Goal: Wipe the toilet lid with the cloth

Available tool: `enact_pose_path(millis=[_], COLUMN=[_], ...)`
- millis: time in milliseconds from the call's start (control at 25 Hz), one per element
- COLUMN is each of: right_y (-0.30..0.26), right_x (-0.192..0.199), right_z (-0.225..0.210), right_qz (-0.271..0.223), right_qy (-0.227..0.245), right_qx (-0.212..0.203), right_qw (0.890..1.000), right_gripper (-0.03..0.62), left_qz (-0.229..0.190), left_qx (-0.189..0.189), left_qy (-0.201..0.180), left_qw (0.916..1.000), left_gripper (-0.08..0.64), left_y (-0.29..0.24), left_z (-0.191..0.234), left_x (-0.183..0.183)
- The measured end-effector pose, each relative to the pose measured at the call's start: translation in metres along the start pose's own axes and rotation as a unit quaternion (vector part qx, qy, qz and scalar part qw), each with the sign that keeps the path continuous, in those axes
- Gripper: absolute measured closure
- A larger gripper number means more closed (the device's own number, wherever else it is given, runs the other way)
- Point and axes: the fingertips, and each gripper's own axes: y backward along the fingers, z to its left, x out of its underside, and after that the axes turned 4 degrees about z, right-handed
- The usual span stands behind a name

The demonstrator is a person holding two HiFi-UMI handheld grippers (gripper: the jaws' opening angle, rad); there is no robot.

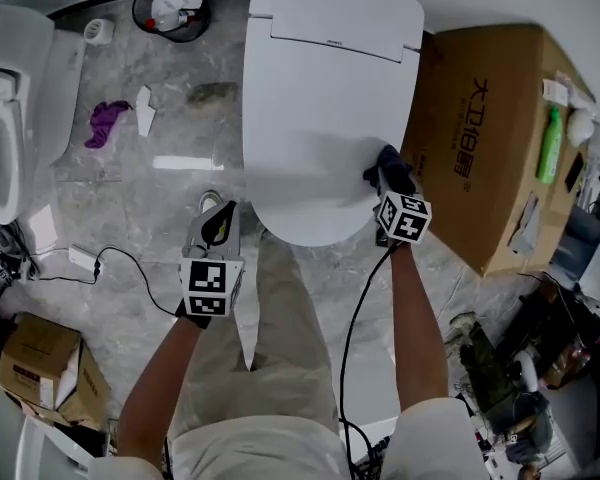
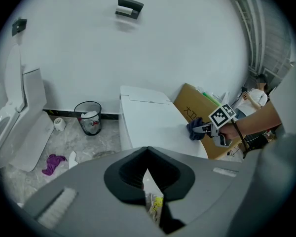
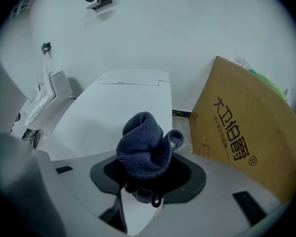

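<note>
Marble-floored bathroom: holds the cloth (image 1: 393, 158), clamped in the right gripper (image 1: 386, 171), at the right edge of the toilet lid (image 1: 320, 98) to wipe, with the left gripper (image 1: 220, 216) closed, empty, off its front.

- Head view: steeply down over the toilet lid (image 1: 325, 118).
- Left gripper view: farther back, facing the wall (image 2: 163, 43).
- Right gripper view: close over that lid.

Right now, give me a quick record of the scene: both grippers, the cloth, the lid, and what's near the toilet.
right gripper: shut on the dark blue cloth
cloth position: at the right front edge of the toilet lid
toilet lid: closed
left gripper: shut, empty, off the lid by its front left
nearby: cardboard box to the right; waste bin on the floor, back left
</note>
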Motion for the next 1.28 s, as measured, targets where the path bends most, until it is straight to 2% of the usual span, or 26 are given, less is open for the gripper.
enact_pose_path(millis=[120,160,280,440,600,760,880,960,1080,1280], right_y=[0.011,0.013,0.019,0.025,0.023,0.017,0.010,0.003,-0.005,-0.008], right_x=[0.004,0.002,-0.005,-0.007,-0.013,-0.019,-0.013,-0.005,0.007,0.010], right_z=[0.038,0.053,0.105,0.186,0.253,0.306,0.330,0.334,0.324,0.321], right_qz=[-0.001,-0.004,-0.017,-0.028,-0.042,-0.059,-0.056,-0.044,-0.023,-0.019], right_qy=[0.010,0.012,0.010,0.020,0.060,0.070,0.083,0.098,0.098,0.107], right_qx=[-0.010,-0.014,-0.034,-0.073,-0.124,-0.172,-0.198,-0.200,-0.192,-0.195], right_qw=[1.000,1.000,0.999,0.997,0.990,0.981,0.975,0.974,0.976,0.975], right_gripper=[0.413,0.413,0.413,0.413,0.413,0.413,0.413,0.413,0.414,0.416], left_qz=[-0.007,-0.010,-0.016,-0.012,-0.014,-0.002,0.006,0.011,0.013,0.026], left_qx=[0.005,0.003,-0.009,-0.012,-0.008,-0.017,-0.020,-0.024,-0.024,-0.021], left_qy=[0.004,-0.010,-0.084,-0.139,-0.131,-0.133,-0.112,-0.100,-0.110,-0.136], left_qw=[1.0000,0.9999,0.9963,0.9901,0.9912,0.9910,0.9935,0.9946,0.9936,0.9901], left_gripper=[0.560,0.560,0.560,0.560,0.560,0.560,0.560,0.560,0.560,0.560], left_y=[0.013,0.015,0.019,0.029,0.028,0.012,0.008,0.010,0.012,0.003], left_z=[0.013,0.020,0.037,0.052,0.055,0.063,0.063,0.061,0.049,0.036], left_x=[0.009,0.010,0.016,0.031,0.036,0.048,0.053,0.054,0.052,0.057])
